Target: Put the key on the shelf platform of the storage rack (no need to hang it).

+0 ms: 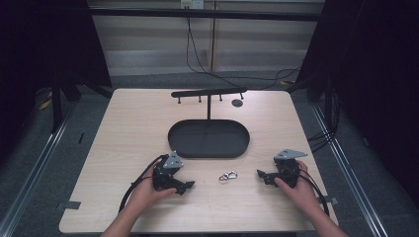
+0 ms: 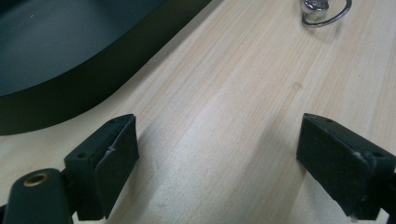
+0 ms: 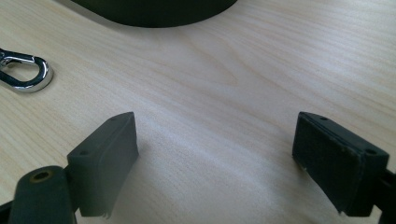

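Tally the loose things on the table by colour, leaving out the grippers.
Black: 2, the stand with tray and a small disc
Silver: 1, the clip
Total: 3

Left hand-held gripper: low on the counter, jaws wide apart, nothing between. Right hand-held gripper: same, jaws wide, empty, facing the left one. Both forearms enter from the counter's near edge.
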Available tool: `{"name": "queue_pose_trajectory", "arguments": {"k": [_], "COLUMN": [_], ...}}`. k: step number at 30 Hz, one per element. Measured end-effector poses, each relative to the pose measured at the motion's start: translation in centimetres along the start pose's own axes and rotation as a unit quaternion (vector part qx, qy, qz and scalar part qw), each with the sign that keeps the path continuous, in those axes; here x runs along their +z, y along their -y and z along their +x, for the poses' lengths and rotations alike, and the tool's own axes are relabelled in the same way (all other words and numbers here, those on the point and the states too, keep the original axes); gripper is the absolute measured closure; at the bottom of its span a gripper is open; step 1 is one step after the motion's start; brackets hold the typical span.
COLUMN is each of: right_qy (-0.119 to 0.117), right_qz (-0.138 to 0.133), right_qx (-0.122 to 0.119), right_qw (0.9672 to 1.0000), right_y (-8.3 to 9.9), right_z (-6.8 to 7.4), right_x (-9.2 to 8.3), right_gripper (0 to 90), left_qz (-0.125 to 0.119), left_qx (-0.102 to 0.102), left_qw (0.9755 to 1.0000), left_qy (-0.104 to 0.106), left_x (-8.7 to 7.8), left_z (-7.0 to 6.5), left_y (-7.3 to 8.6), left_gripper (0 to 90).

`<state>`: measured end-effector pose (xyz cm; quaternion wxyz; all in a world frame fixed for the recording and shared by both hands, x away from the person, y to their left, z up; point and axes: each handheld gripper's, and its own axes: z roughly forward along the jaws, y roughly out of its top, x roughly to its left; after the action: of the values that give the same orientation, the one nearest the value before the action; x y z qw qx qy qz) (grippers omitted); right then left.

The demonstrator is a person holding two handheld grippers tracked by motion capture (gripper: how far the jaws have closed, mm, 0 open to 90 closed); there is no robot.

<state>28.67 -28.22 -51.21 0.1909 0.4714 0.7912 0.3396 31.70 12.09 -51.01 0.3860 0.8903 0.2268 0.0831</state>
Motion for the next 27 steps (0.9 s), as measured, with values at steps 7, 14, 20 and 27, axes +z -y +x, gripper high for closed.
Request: {"name": "queue_pose_trajectory", "arguments": {"k": [7,14,20,27], "right_qy": [0.004,0.025,0.008,-0.071], "right_qz": [0.002,0.064,0.077,0.088], "right_qx": [0.006,-0.025,-0.054,-0.034], "right_qw": [1.0,0.9973,0.9955,0.993], "right_y": [0.0,-1.3,-2.4,-3.7], "right_z": [0.2,0.9,2.3,3.6], "right_x": [0.0,-0.8,-1.3,-2.2], "right_gripper": [13.7,20.6,21.6,27.3], "left_qz": [0.001,0.001,0.001,0.001], "left_qx": [0.0,0.0,0.0,0.0], "left_qw": [1.0,1.0,1.0,1.0], "left_qy": [0.0,0.0,0.0,0.0], "left_x": [0.0,0.0,0.0,0.0], "left_z": [0.0,0.0,0.0,0.0], "left_y": [0.0,0.0,0.0,0.0], "left_gripper": [12.3,12.3,12.3,12.3]}}
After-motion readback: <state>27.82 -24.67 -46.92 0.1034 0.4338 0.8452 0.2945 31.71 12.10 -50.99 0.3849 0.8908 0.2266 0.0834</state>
